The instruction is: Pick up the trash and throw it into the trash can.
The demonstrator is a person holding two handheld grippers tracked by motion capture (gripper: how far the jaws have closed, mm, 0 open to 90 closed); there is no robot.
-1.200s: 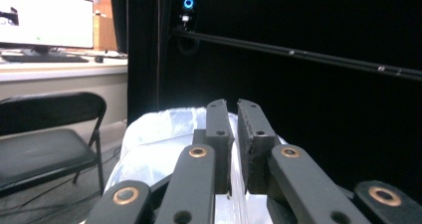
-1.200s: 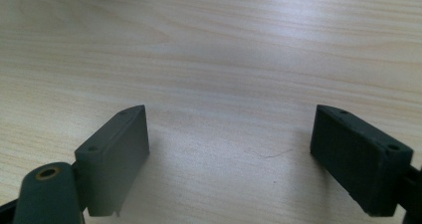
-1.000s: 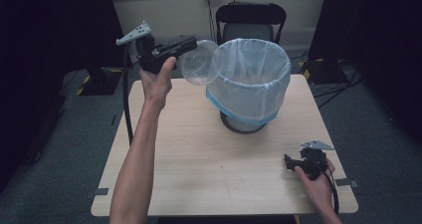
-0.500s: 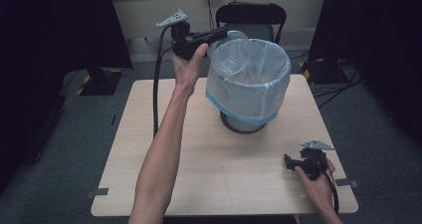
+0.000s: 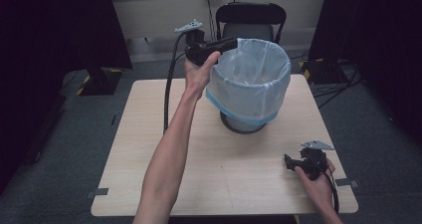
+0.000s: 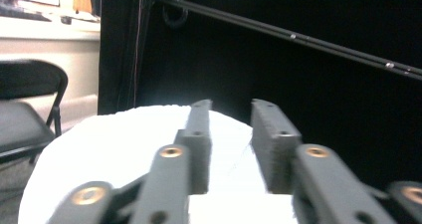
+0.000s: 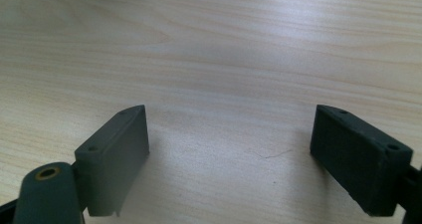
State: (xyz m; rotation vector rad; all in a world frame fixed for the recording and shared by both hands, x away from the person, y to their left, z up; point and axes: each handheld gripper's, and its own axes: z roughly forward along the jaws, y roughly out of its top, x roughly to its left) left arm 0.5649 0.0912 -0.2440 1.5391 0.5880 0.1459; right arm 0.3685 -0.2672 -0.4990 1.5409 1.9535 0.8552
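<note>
Since half a second ago the left hand-held gripper (image 5: 230, 45) has swung further right and now sits over the near-left rim of the lined bin (image 5: 251, 84), and the clear lid-like thing it carried is gone from its jaws, which stand a little apart with nothing between them. Best draw it back clear of the liner without snagging it. On the table (image 5: 149, 134), the right hand-held gripper (image 5: 293, 162) rests wide open, empty.

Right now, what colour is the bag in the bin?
Pale see-through blue bag, clearest in the high view.
</note>
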